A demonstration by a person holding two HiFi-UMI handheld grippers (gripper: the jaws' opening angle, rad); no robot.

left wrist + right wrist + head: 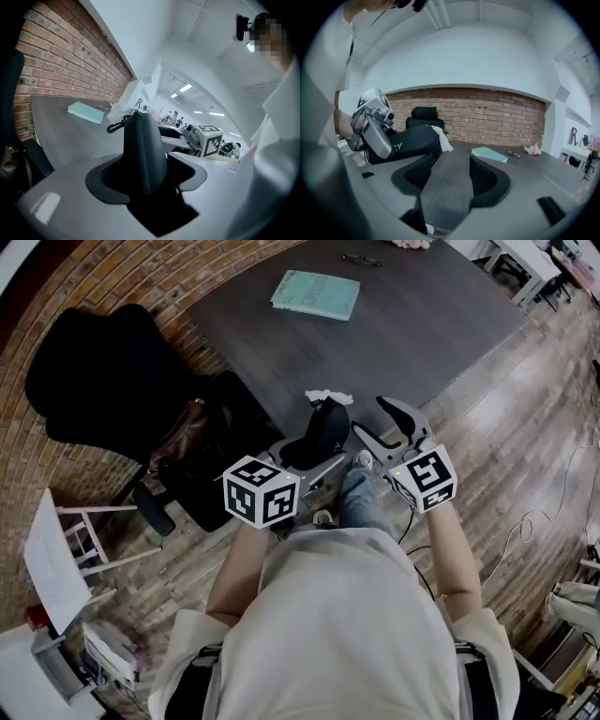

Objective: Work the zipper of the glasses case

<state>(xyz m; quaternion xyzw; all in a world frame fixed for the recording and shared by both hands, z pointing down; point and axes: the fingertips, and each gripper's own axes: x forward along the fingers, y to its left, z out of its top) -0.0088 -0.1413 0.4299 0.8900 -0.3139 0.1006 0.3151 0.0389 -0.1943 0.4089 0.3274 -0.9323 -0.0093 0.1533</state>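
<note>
Over near corner of table (403, 334): glasses case (143, 150), black, smooth, tapered, held off surface. Black clip (115, 125) + white tag (328, 397) at far end. L gripper (147, 176) clamped on case's near end. R gripper (450, 180) just beside, jaws apart, nothing btwn. Teal book (316, 294) further back.

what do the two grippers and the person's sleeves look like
The left gripper and the right gripper each have broad pale grey jaws lined with black textured pads. Each carries a white cube printed with black square markers. The person wears a cream top with wide sleeves ending near the elbow.
</note>
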